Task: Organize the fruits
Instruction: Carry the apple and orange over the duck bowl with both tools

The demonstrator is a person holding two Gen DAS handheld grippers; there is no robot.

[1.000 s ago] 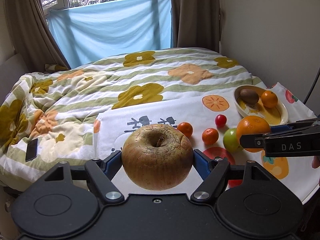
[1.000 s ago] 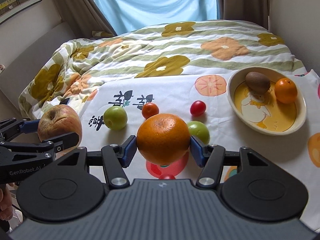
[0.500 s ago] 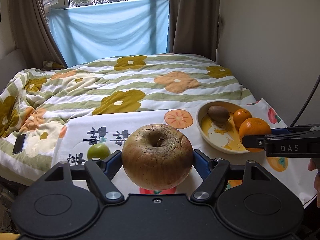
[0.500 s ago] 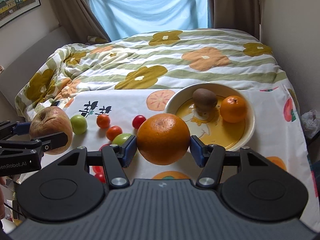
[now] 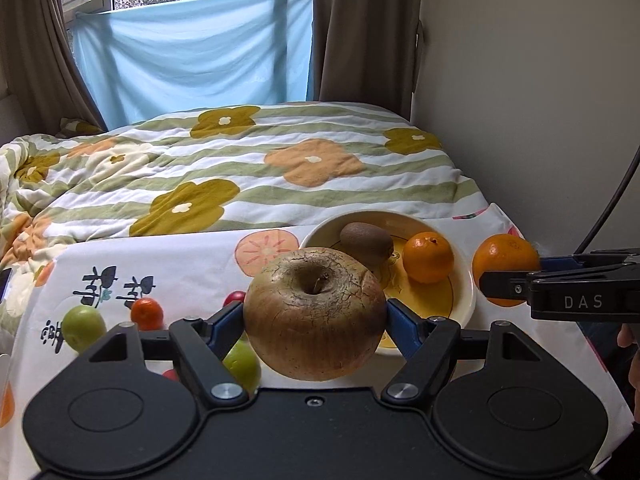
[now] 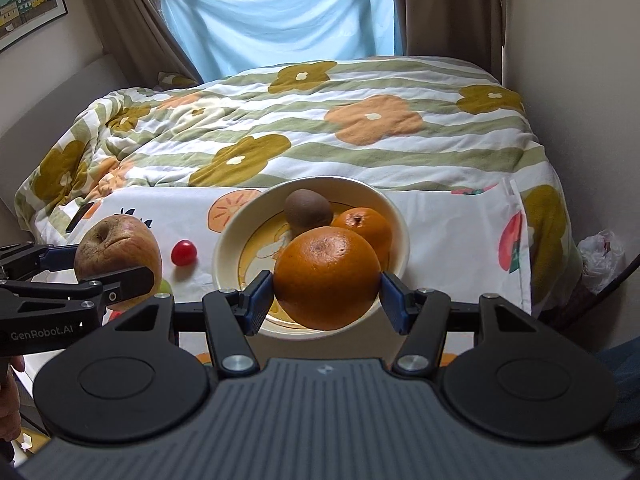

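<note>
Orange (image 6: 327, 278) pinched in right hand-held gripper (image 6: 327, 296), hovering over bowl (image 6: 394, 208). Apple (image 5: 315, 313) clamped in left hand-held gripper (image 5: 315, 320), near bowl's edge. Kiwi (image 6: 308, 207) and tangerine (image 6: 366, 226) already in bowl. Roughly halfway, I'd say: green fruit (image 5: 83, 327), small tomatoes still loose on table (image 5: 192, 264).

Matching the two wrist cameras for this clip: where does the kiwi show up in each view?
Left wrist: the kiwi lies at the back of the bowl, right of centre, just above the held apple.
Right wrist: the kiwi sits centre frame, behind the held orange.
Shared landmark: the small orange beside the kiwi.
</note>
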